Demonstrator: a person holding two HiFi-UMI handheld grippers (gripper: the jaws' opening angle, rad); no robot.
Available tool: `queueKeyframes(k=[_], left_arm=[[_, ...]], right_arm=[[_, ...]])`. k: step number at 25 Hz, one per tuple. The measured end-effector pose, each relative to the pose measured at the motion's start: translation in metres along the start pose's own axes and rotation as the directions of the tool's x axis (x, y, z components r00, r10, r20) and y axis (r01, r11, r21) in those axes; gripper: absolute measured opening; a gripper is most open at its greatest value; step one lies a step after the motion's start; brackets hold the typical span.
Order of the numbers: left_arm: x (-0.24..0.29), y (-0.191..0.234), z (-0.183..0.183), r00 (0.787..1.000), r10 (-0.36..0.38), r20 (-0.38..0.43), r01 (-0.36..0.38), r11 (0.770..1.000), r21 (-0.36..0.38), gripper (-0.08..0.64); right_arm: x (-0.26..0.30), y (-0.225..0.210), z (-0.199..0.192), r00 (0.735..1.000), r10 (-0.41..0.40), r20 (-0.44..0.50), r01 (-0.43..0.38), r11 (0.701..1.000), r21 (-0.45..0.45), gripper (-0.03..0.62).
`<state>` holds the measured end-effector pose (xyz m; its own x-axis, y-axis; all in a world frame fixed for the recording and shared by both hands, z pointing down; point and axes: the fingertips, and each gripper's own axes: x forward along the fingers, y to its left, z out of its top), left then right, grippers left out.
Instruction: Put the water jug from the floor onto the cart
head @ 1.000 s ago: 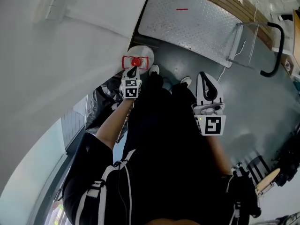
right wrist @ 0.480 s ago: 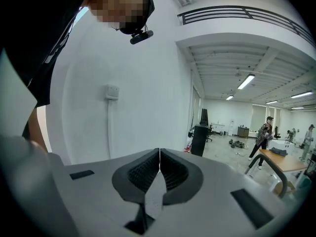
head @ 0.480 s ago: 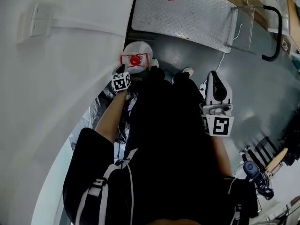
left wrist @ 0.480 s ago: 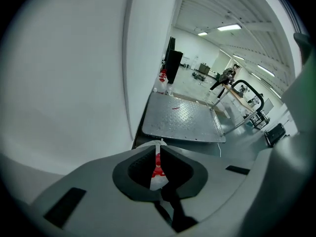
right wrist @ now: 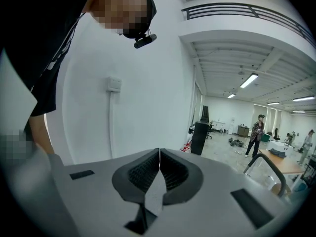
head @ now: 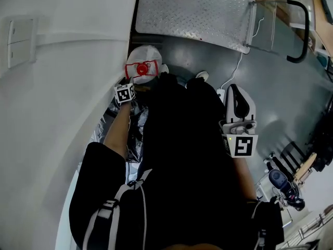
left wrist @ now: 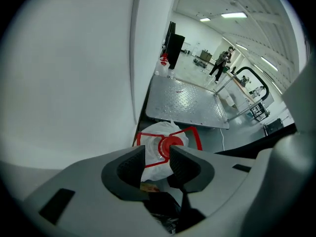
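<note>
In the head view, the water jug (head: pixel 141 60) stands on the floor (head: pixel 270 82) close to the wall (head: pixel 62 87), near the cart (head: pixel 192 14) but not on it. The left gripper (head: pixel 129 87) hangs just above the jug's red handle (head: pixel 151 63). The right gripper (head: pixel 237 95) is well apart from it.

In the left gripper view, the jaws have just been opening and stand wide. The red cap (left wrist: pixel 173 143) shows in the gap, but the pads press on nothing.

In the right gripper view, the jaws are closed together and empty.

I think the jug is heavy and stiff, with a smooth body, so the red handle is the best place to grip.
</note>
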<state>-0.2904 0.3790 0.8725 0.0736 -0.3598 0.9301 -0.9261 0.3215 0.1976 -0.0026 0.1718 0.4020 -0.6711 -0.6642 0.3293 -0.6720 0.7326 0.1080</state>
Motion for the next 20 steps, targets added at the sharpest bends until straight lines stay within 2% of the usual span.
queueKeyframes(k=[4,7,10,14,20], left_arm=[[0.015,0.013,0.000,1.000,0.020,-0.019,-0.020,1.000,-0.021,0.152],[0.031,0.014,0.001,1.000,0.006,-0.022,-0.006,1.000,-0.022,0.155],[0.052,0.019,0.004,1.000,0.002,-0.030,-0.003,1.000,-0.022,0.155],[0.072,0.025,0.008,1.000,0.025,-0.010,-0.025,0.997,-0.073,0.155],[0.095,0.040,-0.007,0.995,0.083,-0.053,-0.084,0.996,-0.027,0.155]], right_arm=[[0.013,0.006,-0.003,1.000,0.011,-0.002,-0.011,1.000,-0.013,0.018],[0.019,0.014,-0.008,0.999,0.036,0.012,-0.035,0.999,-0.009,0.018],[0.026,0.019,-0.022,0.998,0.055,-0.018,-0.056,0.998,-0.017,0.018],[0.031,0.014,-0.036,0.999,0.043,-0.030,-0.043,0.999,-0.021,0.018],[0.036,0.019,-0.056,0.997,0.059,-0.048,-0.060,0.997,-0.037,0.020]])
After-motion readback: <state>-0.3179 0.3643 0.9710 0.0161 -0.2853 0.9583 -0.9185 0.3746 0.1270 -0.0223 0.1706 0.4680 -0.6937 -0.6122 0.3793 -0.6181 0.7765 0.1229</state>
